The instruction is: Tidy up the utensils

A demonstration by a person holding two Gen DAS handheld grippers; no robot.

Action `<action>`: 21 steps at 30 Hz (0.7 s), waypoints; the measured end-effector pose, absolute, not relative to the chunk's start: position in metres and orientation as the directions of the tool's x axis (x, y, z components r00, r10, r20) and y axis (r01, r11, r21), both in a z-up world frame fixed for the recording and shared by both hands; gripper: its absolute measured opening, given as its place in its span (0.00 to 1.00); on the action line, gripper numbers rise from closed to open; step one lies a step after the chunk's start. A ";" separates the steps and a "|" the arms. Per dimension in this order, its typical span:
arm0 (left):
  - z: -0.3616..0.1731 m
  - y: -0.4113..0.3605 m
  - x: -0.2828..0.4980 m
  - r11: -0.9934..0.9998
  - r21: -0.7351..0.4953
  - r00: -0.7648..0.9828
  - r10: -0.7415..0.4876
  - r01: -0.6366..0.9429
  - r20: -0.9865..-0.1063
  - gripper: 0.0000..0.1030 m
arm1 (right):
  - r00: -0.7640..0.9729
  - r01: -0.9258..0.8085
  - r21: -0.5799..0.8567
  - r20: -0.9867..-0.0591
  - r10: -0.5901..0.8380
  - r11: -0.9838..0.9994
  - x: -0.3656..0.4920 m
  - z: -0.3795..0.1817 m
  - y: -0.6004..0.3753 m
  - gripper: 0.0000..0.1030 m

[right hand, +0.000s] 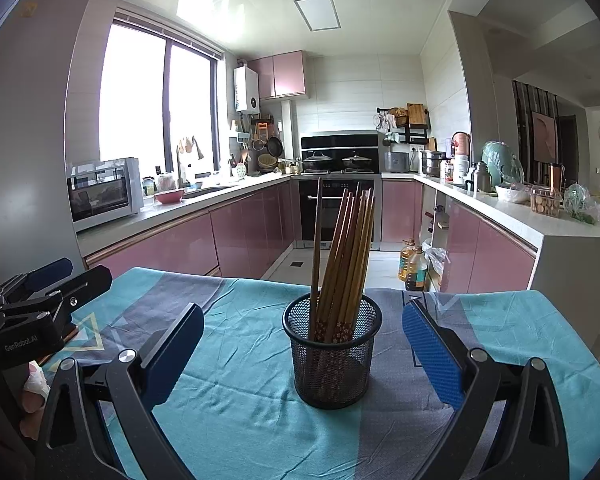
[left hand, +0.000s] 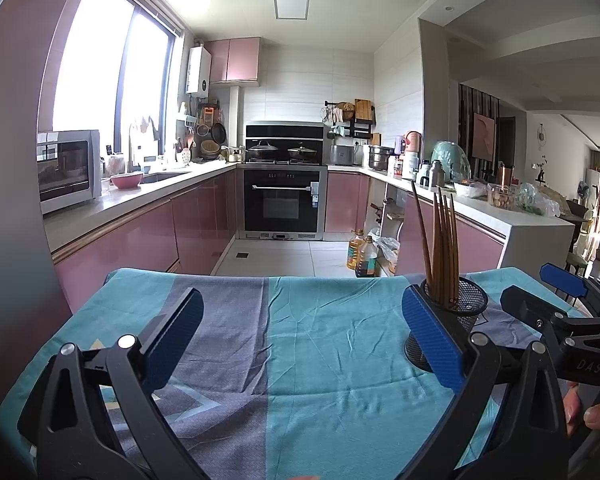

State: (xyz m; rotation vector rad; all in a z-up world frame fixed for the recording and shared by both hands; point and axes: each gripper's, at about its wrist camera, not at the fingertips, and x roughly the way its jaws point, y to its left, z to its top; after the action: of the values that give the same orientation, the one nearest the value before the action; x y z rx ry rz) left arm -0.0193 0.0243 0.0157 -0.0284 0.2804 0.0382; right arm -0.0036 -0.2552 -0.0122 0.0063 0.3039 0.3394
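Note:
A black mesh cup (right hand: 332,354) stands upright on the teal and grey cloth (right hand: 240,412), holding several wooden chopsticks (right hand: 346,256) that lean right. My right gripper (right hand: 303,338) is open and empty, its fingers on either side of the cup and a little nearer to me. In the left wrist view the cup (left hand: 458,320) and the chopsticks (left hand: 442,248) sit just behind my right finger pad (left hand: 432,336). My left gripper (left hand: 300,328) is open and empty over bare cloth (left hand: 320,344). The right gripper (left hand: 562,308) shows at the right edge, the left gripper (right hand: 40,292) at the left edge.
The table's far edge (left hand: 260,274) drops to a tiled floor. Oil bottles (left hand: 362,254) stand on the floor beyond it. Pink cabinets, a microwave (left hand: 66,170) on the left counter and an oven (left hand: 282,204) lie further back.

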 end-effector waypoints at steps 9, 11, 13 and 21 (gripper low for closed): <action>0.015 0.024 -0.019 0.999 -0.024 0.960 0.034 -0.042 -0.277 0.95 | 0.900 -0.326 0.056 -0.288 0.327 0.944 -0.004 -0.011 -0.256 0.93; 0.015 0.025 -0.019 0.999 -0.024 0.960 0.033 -0.041 -0.277 0.95 | 0.900 -0.326 0.056 -0.288 0.328 0.944 -0.004 -0.012 -0.257 0.93; 0.015 0.025 -0.019 0.999 -0.025 0.960 0.033 -0.042 -0.278 0.95 | 0.900 -0.325 0.055 -0.287 0.327 0.944 -0.004 -0.011 -0.256 0.93; 0.015 0.023 -0.020 0.999 -0.025 0.960 0.033 -0.041 -0.278 0.95 | 0.901 -0.325 0.056 -0.285 0.327 0.944 -0.004 -0.011 -0.257 0.93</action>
State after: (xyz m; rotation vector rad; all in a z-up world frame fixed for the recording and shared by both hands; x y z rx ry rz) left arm -0.0199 0.0233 0.0153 -0.0303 0.2807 0.0373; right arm -0.0043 -0.2567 -0.0113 0.0069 0.2955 0.3373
